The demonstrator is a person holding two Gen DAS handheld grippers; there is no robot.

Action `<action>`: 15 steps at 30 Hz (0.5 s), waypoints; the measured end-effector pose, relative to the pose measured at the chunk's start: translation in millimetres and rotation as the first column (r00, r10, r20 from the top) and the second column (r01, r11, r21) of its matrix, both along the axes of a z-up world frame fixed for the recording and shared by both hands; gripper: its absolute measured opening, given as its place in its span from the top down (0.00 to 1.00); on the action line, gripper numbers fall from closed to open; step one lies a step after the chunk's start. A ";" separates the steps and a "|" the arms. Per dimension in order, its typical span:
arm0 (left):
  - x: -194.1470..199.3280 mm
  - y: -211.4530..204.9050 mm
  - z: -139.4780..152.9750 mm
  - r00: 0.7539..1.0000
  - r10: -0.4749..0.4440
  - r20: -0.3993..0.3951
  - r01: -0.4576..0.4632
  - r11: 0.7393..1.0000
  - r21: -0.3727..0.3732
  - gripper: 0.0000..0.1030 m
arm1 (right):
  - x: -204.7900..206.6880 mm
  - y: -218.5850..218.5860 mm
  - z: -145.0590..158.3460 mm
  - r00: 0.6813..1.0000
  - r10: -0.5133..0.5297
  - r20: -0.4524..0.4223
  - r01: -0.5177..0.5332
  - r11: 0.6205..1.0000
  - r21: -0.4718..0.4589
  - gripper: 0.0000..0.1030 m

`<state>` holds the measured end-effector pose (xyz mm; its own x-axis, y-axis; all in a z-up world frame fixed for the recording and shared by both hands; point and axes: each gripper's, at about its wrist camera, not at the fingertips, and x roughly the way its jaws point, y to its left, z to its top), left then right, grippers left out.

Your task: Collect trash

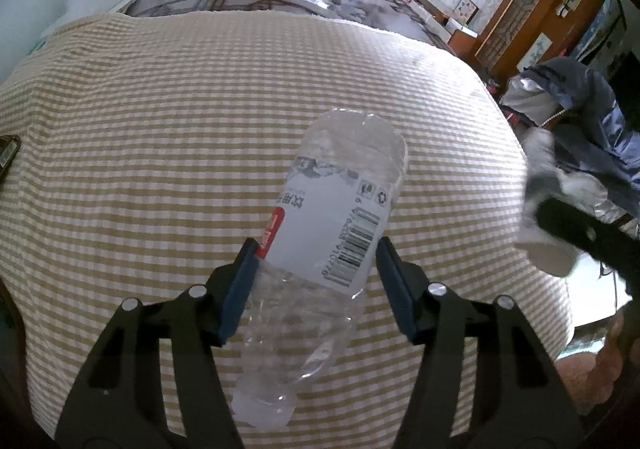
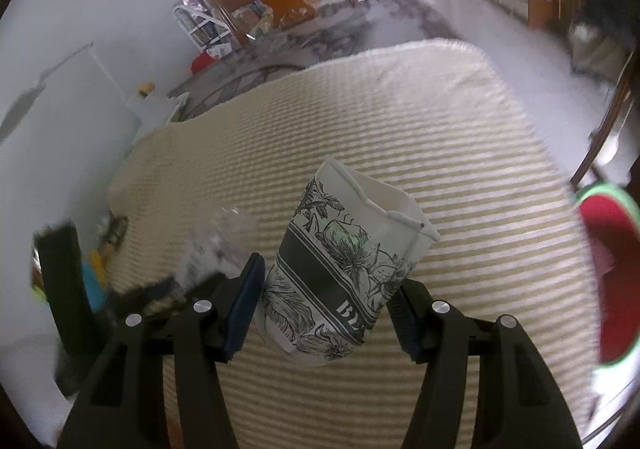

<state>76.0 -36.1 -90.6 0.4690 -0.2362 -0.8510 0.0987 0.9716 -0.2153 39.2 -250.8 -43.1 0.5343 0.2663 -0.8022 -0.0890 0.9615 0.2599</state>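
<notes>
Over a striped cloth [image 1: 200, 109], left fingers [image 1: 248, 289] clamp plastic bottle [image 1: 332, 209], right fingers [image 2: 246, 305] clamp paper cup [image 2: 340, 269].

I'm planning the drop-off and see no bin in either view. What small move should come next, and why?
Probably lift both and turn toward a bin. The left gripper pinches the clear plastic bottle, and the right gripper clamps the crumpled paper cup above the striped cloth.

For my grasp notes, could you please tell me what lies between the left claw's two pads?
The clear plastic bottle, around its labelled middle, over the striped cloth; nothing else sits between the left claw's pads. The left wrist view shows this.
</notes>
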 end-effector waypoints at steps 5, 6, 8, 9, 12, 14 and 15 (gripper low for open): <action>-5.6 4.3 13.4 0.998 0.028 0.065 -0.027 1.000 -0.010 0.45 | -24.1 -3.6 14.3 0.986 -0.026 0.167 0.047 0.991 -0.125 0.44; -7.3 5.5 18.6 0.996 0.032 0.087 -0.032 0.999 -0.006 0.46 | -25.7 -4.2 15.3 0.982 -0.028 0.187 0.054 0.989 -0.135 0.44; -11.9 5.6 25.4 0.992 0.036 0.119 -0.036 0.999 0.003 0.46 | -26.6 -6.2 15.5 0.978 -0.032 0.208 0.063 0.988 -0.143 0.44; -14.6 4.9 29.9 0.990 0.036 0.139 -0.038 0.999 0.008 0.46 | -26.5 -7.6 14.0 0.977 -0.035 0.211 0.065 0.988 -0.140 0.44; -21.0 1.1 35.6 0.985 0.029 0.171 -0.036 0.998 0.042 0.48 | -25.7 -12.0 9.2 0.978 -0.048 0.203 0.074 0.989 -0.124 0.44; -24.2 -2.8 38.4 0.984 0.022 0.176 -0.032 0.998 0.058 0.48 | -27.8 -17.7 10.2 0.978 -0.060 0.199 0.082 0.992 -0.101 0.44; -25.7 -4.7 41.3 0.983 0.023 0.181 -0.033 0.998 0.056 0.48 | -28.3 -19.6 11.0 0.977 -0.065 0.202 0.085 0.992 -0.094 0.44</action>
